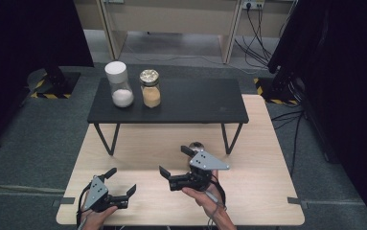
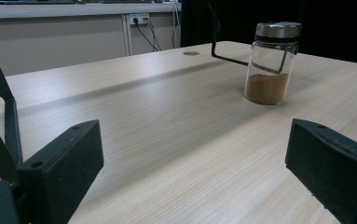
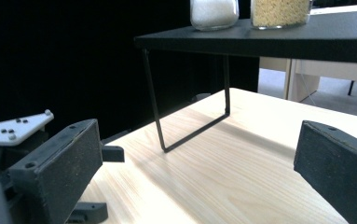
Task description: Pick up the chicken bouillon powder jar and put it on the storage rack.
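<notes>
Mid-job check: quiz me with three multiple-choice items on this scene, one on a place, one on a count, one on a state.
1. Where does the brown-powder jar stand? A on the floor; B on the wooden table; C on a chair.
2. How many jars stand on the black shelf? A one; B two; C three.
3. How are the left claw and the right claw? A both open, empty; B both shut; C left shut on a jar.

Answers:
1 B: it sits on the wood near the shelf's leg.
2 B: only the white-lidded jar and the grain jar stand there.
3 A: each has its jaws spread with nothing between them.
</notes>
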Available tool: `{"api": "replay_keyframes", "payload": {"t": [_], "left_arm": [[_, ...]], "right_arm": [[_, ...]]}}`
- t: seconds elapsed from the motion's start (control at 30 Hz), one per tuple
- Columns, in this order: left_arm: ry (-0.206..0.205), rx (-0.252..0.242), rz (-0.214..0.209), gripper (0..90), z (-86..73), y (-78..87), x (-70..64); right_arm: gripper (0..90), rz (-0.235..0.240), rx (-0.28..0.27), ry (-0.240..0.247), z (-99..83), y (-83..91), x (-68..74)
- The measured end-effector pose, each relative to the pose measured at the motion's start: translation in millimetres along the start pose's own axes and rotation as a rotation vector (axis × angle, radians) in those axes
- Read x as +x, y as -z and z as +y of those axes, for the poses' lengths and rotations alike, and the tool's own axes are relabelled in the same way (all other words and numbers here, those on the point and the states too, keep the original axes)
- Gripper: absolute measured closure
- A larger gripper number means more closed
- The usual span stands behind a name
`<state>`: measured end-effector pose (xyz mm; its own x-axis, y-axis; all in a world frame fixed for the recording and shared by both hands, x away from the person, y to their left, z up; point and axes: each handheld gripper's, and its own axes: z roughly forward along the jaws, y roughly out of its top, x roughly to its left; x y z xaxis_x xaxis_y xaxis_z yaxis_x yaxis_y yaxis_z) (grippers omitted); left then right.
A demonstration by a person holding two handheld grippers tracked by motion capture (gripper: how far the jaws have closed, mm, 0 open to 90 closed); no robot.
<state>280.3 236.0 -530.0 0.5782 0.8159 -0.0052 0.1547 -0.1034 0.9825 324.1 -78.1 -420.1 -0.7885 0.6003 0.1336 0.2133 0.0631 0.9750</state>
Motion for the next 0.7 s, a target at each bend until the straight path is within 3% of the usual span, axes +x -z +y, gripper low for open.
{"api": "replay_keyframes", "payload": {"t": [0.7], "left_arm": [[0.002,0.001,0.0,3.7,0.0,-0.1,0.2]], "right_arm": [[1.2,-0.058,0.013,-0.007,-25.7,13.3,-8.4]]}}
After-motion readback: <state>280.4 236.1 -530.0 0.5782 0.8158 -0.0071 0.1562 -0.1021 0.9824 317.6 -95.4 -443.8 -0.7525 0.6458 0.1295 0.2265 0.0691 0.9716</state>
